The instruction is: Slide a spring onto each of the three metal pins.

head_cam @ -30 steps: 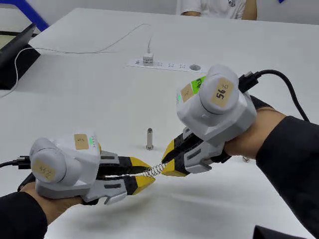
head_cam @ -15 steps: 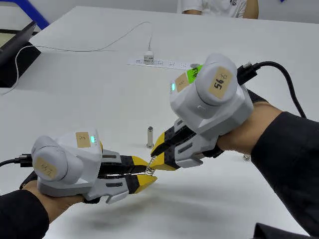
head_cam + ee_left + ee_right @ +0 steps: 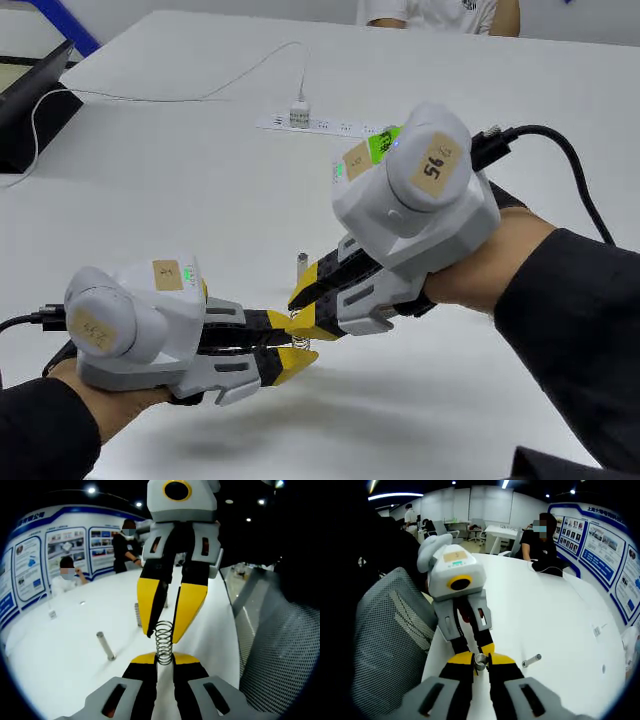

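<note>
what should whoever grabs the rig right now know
left gripper: shut on one end of the spring.
right gripper: shut on the other end, so the spring is held between both, just above the table.
pins: near pin and far pin stand upright on the table, both bare.
done: no spring on either of these pins.
left: probably release one end, slide this spring onto a pin, then the others.

Spring (image 3: 304,345) sits between left hand-held gripper (image 3: 293,342) and right hand-held gripper (image 3: 297,317) — pin (image 3: 301,263) behind.
</note>
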`<control>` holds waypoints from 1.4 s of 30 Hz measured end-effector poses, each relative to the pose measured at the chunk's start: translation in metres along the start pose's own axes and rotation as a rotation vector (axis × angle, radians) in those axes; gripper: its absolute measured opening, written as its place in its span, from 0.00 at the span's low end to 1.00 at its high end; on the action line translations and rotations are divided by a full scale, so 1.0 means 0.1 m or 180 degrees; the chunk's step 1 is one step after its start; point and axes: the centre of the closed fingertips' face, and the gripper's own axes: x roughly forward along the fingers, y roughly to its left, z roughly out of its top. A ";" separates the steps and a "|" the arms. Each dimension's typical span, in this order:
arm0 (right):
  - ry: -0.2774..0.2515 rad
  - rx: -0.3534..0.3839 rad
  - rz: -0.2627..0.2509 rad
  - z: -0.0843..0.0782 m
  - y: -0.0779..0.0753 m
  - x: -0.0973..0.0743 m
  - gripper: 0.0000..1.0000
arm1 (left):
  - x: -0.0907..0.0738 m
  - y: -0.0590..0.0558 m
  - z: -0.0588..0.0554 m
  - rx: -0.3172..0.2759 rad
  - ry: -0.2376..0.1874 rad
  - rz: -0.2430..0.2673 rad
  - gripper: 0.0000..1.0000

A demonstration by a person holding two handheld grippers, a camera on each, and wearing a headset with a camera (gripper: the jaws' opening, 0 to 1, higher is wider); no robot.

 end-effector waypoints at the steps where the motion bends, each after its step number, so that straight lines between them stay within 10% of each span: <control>1: 0.0014 0.0008 -0.0005 -0.02 0.00 0.00 0.13 | 0.00 0.00 0.01 -0.0009 -0.0010 -0.0001 0.11; 28: -0.0071 0.0146 -0.0082 -0.03 -0.07 -0.01 0.12 | -0.02 0.04 0.06 -0.0011 -0.0071 0.0060 0.12; 42: -0.0104 0.0209 -0.0194 -0.01 -0.17 -0.09 0.12 | -0.10 0.14 0.00 -0.0188 -0.0038 0.0191 0.31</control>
